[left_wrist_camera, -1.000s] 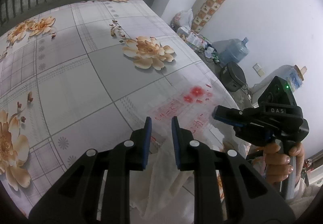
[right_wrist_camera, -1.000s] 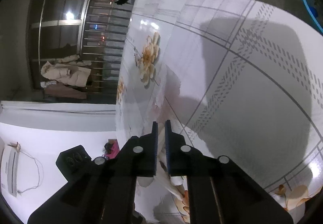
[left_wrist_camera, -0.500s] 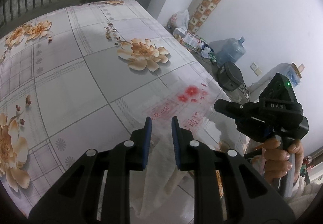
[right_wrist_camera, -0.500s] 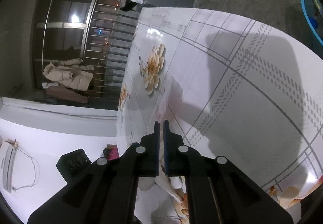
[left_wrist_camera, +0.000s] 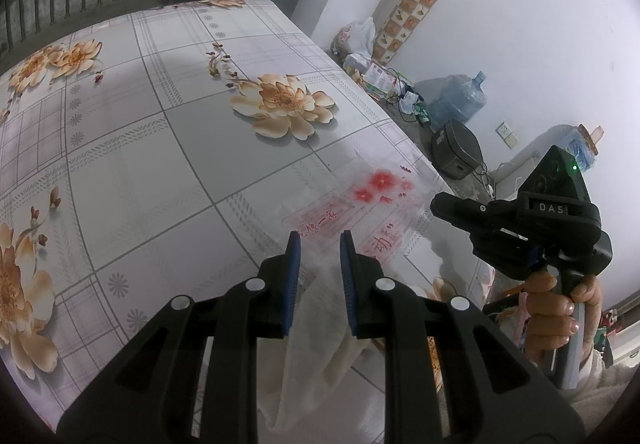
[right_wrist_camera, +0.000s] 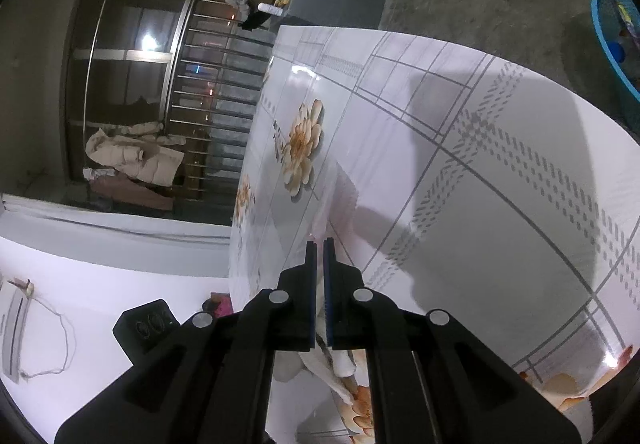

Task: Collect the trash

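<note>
Bag (left_wrist_camera: 360,212) first: it's a clear plastic one with red flowers and red writing on it. It's lying at the near right edge of the table (left_wrist_camera: 160,124), and part of it is pulled up off the flowery cloth. The rest trails down past the edge between my two claws.

My left claw (left_wrist_camera: 320,240) points down at the table edge with the blue pads a little apart. A bunched, whitish bit of the bag fills the gap from pad to pad, so it looks pinched in there. Below the fingers the bunch hangs down loose.

My right claw (left_wrist_camera: 434,204) comes in from the right, with my hand (left_wrist_camera: 556,308) wrapped round its handle. From its own camera the pads (right_wrist_camera: 329,284) are almost together, with only a thin slit between them. The bag's film (right_wrist_camera: 340,196) runs up off the cloth straight into that slit, so I'd call it clamped on the bag's edge. Some pale crumpled stuff also shows under the fingers there, and I can't tell if that's the same bag.

Nothing else sits on the table near the claws. A water jug (left_wrist_camera: 456,100) and some clutter sit on the floor by the wall.
</note>
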`<state>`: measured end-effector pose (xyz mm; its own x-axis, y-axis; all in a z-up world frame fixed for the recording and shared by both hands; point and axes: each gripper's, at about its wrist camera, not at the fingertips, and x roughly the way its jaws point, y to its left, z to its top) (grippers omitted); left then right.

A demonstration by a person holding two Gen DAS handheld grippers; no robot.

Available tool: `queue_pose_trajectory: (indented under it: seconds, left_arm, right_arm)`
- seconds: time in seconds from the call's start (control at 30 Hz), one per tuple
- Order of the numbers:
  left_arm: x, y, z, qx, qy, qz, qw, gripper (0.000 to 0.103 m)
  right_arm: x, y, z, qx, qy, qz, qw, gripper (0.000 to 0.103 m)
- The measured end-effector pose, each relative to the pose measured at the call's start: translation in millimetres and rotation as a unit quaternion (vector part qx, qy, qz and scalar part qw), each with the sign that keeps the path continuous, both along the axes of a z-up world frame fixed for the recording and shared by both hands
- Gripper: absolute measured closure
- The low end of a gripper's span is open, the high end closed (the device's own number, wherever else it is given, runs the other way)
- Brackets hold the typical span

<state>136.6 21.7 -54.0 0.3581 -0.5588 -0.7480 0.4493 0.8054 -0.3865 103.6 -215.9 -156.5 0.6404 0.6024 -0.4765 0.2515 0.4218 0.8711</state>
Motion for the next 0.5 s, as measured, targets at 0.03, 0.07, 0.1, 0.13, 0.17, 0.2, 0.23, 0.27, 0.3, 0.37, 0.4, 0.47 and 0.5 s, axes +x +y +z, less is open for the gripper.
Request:
queue_pose_trajectory:
  seconds: [0.03,0.07,0.1,0.13,0.17,0.2,0.23,0.27,0.3,0.37,0.4,0.47,0.5]
  left_arm:
    - [0,0,0,0.000,0.000,0.000,1.0000,0.085]
    - [0,0,0,0.000,0.000,0.000,1.0000,0.085]
    - [0,0,0,0.000,0.000,0.000,1.0000,0.085]
    - [0,0,0,-0.001,0.000,0.000,1.0000,0.085]
    - [0,-1,0,-0.001,0.000,0.000,1.0000,0.085]
    - [0,0,-1,0.000,0.000,0.000,1.0000,0.085]
    - [0,0,-1,-0.001,0.000,0.000,1.0000,0.085]
    - [0,0,-1,-0.001,0.000,0.000,1.0000,0.085]
    - [0,-1,0,-0.002,0.000,0.000,1.0000,0.085]
    - [0,0,0,-0.004,-0.001,0.000,1.0000,0.084]
    - [-1,1,1,-0.006,-0.002,0.001,1.0000,0.083]
    - [-2,2,4,-0.010,-0.005,0.004,0.9999,0.081]
    - [-3,3,6,-0.012,-0.007,0.005,0.9999,0.080]
  right_arm:
    - [0,-1,0,0.000,0.000,-0.001,1.000,0.099]
    - [0,-1,0,0.000,-0.001,-0.002,1.000,0.099]
    - [-1,-2,0,0.000,-0.001,-0.002,1.000,0.099]
    - [-1,-2,1,0.000,-0.002,-0.003,1.000,0.099]
    - [-2,-2,1,0.000,-0.003,-0.003,1.000,0.099]
    - [-2,-3,1,-0.001,-0.004,-0.004,1.000,0.099]
    - [-2,-2,1,-0.001,-0.004,-0.005,1.000,0.099]
    - [-3,-3,1,-0.001,-0.005,-0.007,1.000,0.099]
    - [-3,-4,1,-0.002,-0.005,-0.008,1.000,0.100]
    - [-4,-6,1,-0.002,-0.005,-0.011,1.000,0.100]
    - [-5,-8,1,-0.002,-0.005,-0.013,1.000,0.100]
    - [-7,-10,1,-0.002,-0.007,-0.016,1.000,0.100]
    - [-9,-12,1,-0.001,-0.008,-0.019,1.000,0.100]
